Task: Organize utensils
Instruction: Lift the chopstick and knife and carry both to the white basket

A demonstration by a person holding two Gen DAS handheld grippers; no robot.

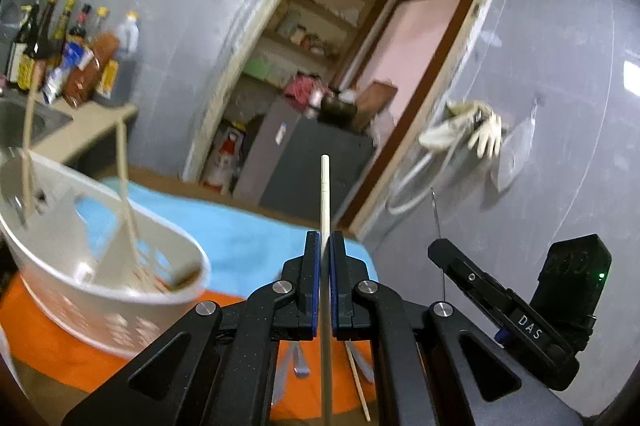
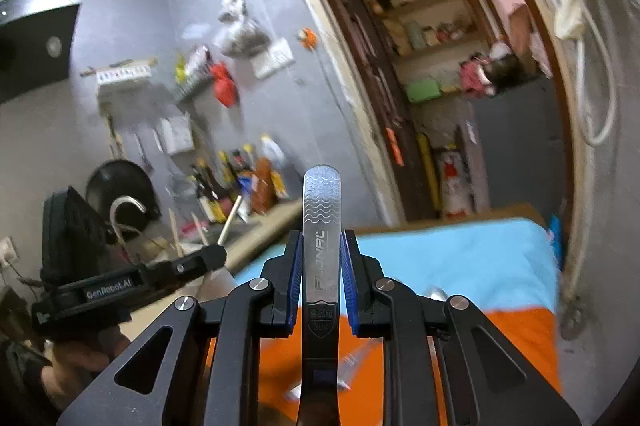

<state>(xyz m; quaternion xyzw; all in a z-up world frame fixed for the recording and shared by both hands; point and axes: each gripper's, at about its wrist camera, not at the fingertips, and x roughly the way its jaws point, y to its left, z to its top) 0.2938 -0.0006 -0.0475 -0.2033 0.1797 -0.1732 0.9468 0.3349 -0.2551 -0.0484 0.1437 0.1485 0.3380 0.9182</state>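
Left claw (image 1: pixel 325 246): pressed together on one wooden chopstick (image 1: pixel 324 194), tip toward 12 o'clock. White utensil basket (image 1: pixel 120 306) at 9 o'clock, holding more chopsticks (image 1: pixel 126 194). Right claw (image 2: pixel 321 246): pinching a steel utensil handle (image 2: pixel 321 210), end up. Below: orange cloth (image 2: pixel 516 338), blue cloth (image 2: pixel 460 258) on desk.

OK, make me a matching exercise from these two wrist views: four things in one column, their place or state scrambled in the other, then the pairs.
Things:
1. chopstick
2. metal handle
3. white caddy
4. gloves

Place or state:
A. hanging on the grey wall
B. clamped in the left gripper
C. standing on the orange cloth, chopsticks inside
D. clamped in the right gripper

Pairs: 1-B, 2-D, 3-C, 4-A
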